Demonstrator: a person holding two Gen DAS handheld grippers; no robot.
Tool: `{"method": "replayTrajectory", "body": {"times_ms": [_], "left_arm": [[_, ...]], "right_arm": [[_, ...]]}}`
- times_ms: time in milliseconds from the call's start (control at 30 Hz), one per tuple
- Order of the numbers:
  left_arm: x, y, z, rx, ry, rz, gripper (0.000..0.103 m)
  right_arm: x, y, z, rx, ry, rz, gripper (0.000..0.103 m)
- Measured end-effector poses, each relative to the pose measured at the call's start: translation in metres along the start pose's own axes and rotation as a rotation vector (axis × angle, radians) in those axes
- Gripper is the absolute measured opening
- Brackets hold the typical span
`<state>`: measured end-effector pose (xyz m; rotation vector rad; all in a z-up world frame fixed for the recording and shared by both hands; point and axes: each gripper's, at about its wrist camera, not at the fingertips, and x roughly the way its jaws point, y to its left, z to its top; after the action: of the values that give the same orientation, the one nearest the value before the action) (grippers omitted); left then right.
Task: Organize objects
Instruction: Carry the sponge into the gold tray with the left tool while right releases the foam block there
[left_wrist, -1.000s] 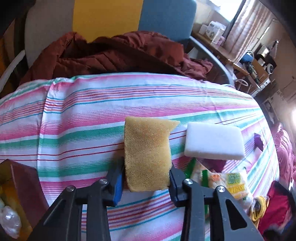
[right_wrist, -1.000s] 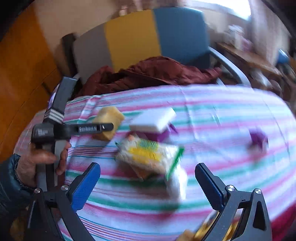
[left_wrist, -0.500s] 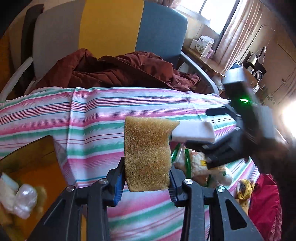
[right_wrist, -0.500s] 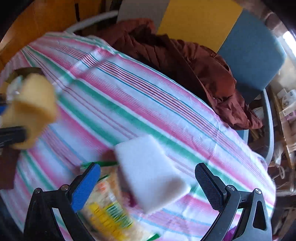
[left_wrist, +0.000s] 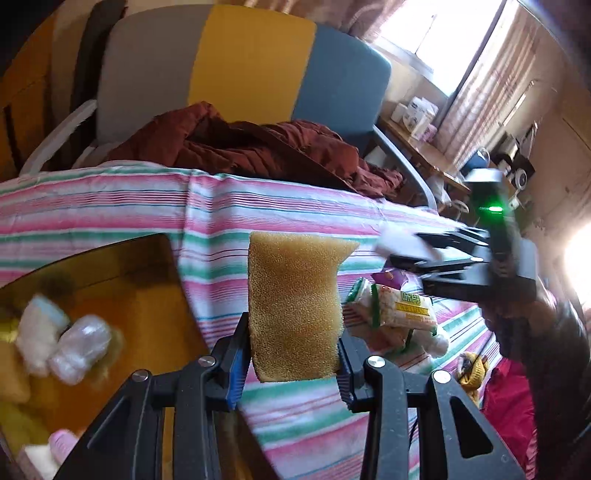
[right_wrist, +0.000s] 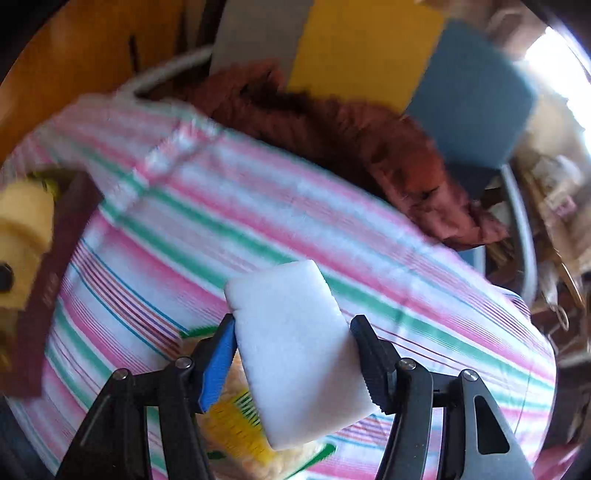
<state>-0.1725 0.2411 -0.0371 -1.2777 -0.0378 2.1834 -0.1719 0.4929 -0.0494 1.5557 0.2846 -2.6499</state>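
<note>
Left gripper held a tan, coarse-pored rectangular sponge clamped at its lower end, clear of the pink-green striped tablecloth. The sponge stood up along the fingers, long axis away from the camera, free end up.

Right gripper was closing on a white foam block; both pads appeared to touch its sides. The block's long axis ran along the fingers, tilted slightly left at the far end, over a yellow-and-green snack packet.

Risks, as we judged them: the white block could slip if lifted before the grip firmed. The tan sponge, gripped low, could flex or catch the rim of the brown open box beside it.
</note>
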Motion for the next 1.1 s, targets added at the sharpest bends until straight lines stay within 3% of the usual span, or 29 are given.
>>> {"method": "replayTrajectory", "body": {"times_ms": [100, 267, 500, 767, 900, 1100], "left_arm": [[-0.028, 0.016, -0.010, -0.033, -0.048, 0.023, 0.039], [-0.081, 0.060, -0.039, -0.114, -0.118, 0.089, 0.039], [-0.154, 0.136, -0.098, -0.266, -0.211, 0.191, 0.039], [-0.192, 0.177, -0.159, -0.333, -0.274, 0.223, 0.039], [-0.182, 0.174, -0.160, -0.327, -0.271, 0.180, 0.039], [-0.152, 0.154, -0.113, -0.258, -0.255, 0.108, 0.039]], "right_arm": [[-0.038, 0.014, -0.004, 0.067, -0.104, 0.021, 0.063], [-0.083, 0.073, -0.014, 0.097, -0.212, 0.163, 0.065], [-0.087, 0.164, -0.027, 0.107, -0.235, 0.309, 0.065], [-0.083, 0.234, -0.028, 0.114, -0.219, 0.324, 0.065], [-0.079, 0.243, -0.021, 0.124, -0.208, 0.287, 0.065], [-0.067, 0.242, -0.002, 0.157, -0.187, 0.246, 0.066]]}}
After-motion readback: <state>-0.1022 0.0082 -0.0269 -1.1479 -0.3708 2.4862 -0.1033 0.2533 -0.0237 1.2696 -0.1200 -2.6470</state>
